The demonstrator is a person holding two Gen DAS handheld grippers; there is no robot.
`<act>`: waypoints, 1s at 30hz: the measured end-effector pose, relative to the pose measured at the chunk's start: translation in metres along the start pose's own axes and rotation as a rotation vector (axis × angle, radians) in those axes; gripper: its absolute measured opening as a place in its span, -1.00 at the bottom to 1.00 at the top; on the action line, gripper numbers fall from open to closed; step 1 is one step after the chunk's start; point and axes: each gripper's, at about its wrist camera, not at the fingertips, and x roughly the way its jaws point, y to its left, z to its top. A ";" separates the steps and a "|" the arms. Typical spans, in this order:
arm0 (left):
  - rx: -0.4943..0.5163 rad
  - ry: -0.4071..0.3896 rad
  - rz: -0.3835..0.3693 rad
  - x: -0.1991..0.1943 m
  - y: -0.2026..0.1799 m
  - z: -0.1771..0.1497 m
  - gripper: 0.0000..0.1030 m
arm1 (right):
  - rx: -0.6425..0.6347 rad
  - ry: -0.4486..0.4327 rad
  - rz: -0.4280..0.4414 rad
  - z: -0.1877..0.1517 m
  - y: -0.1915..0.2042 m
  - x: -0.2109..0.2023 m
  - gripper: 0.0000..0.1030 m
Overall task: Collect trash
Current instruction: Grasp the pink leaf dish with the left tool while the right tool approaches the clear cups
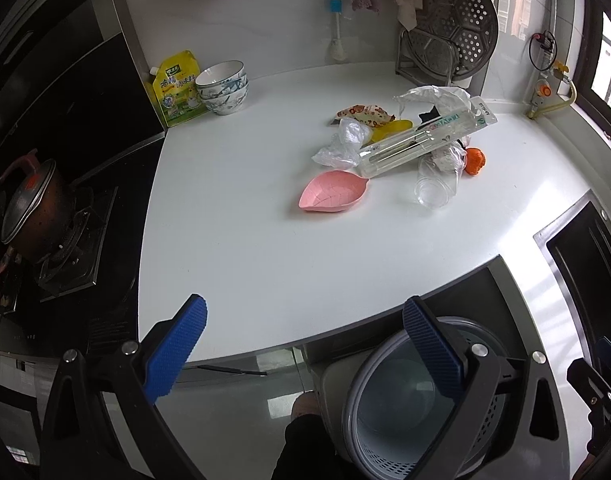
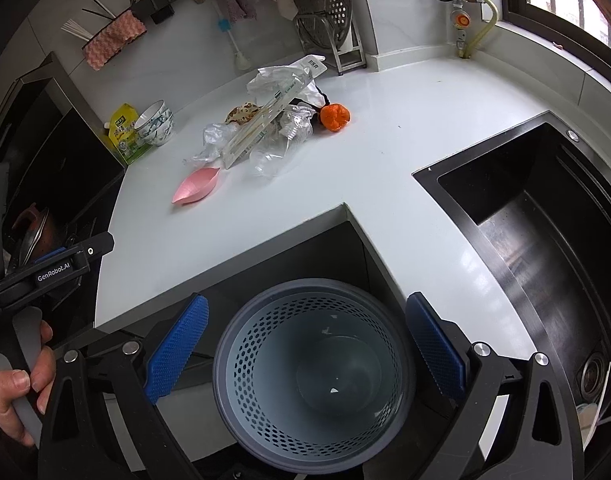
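Right wrist view: the perforated waste basket [image 2: 311, 376] sits below the counter edge, right between the blue pads — almost nothing inside, just a few small scraps.
Right gripper [image 2: 305, 354]: jaws spread wide, holding nothing.
Left gripper [image 1: 305, 344]: jaws wide apart too, nothing held; its handle and the person's hand [image 2: 15, 390] show at the right view's left edge.
Trash pile [image 2: 271, 118]: well ahead of both grippers on the white counter [image 2: 385, 152] — crumpled clear plastic, a long clear package [image 1: 425, 138], clear cups [image 1: 435, 184], a patterned wrapper [image 1: 365, 114].
Orange peel [image 2: 335, 117]: at the pile's right side.
Pink leaf dish [image 1: 332, 191]: just beside the pile's near edge.
Around: stacked bowls [image 1: 222, 86] and a yellow pouch [image 1: 175, 90] near the wall, dark sink [image 2: 545, 240] to the right, pot on the stove [image 1: 33, 208] to the left.
In the way: only bare counter between grippers and pile.
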 end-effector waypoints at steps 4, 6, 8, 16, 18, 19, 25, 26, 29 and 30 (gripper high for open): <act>-0.027 -0.003 -0.053 0.015 0.006 0.003 0.88 | -0.004 0.011 0.009 0.010 -0.003 0.016 0.83; -0.026 -0.011 -0.057 0.023 0.008 0.008 0.88 | 0.002 0.011 0.011 0.018 -0.003 0.024 0.83; -0.021 -0.017 -0.060 0.034 0.009 0.014 0.88 | 0.015 0.004 0.009 0.026 -0.003 0.033 0.83; 0.081 -0.086 -0.186 0.100 -0.001 0.043 0.88 | 0.110 -0.036 -0.041 0.049 0.000 0.074 0.83; 0.107 -0.078 -0.211 0.122 -0.005 0.049 0.88 | 0.141 -0.031 -0.054 0.053 -0.001 0.086 0.83; 0.116 -0.065 -0.223 0.133 -0.007 0.052 0.88 | 0.157 -0.031 -0.060 0.054 -0.001 0.090 0.83; 0.188 -0.055 -0.252 0.170 -0.005 0.064 0.88 | 0.225 -0.039 -0.090 0.065 0.002 0.116 0.83; 0.203 -0.048 -0.246 0.174 -0.004 0.065 0.88 | 0.235 -0.041 -0.094 0.067 0.002 0.120 0.83; 0.229 -0.035 -0.263 0.185 -0.002 0.068 0.88 | 0.259 -0.053 -0.110 0.074 0.004 0.131 0.83; 0.232 -0.036 -0.273 0.187 -0.003 0.069 0.88 | 0.267 -0.058 -0.115 0.077 0.004 0.133 0.83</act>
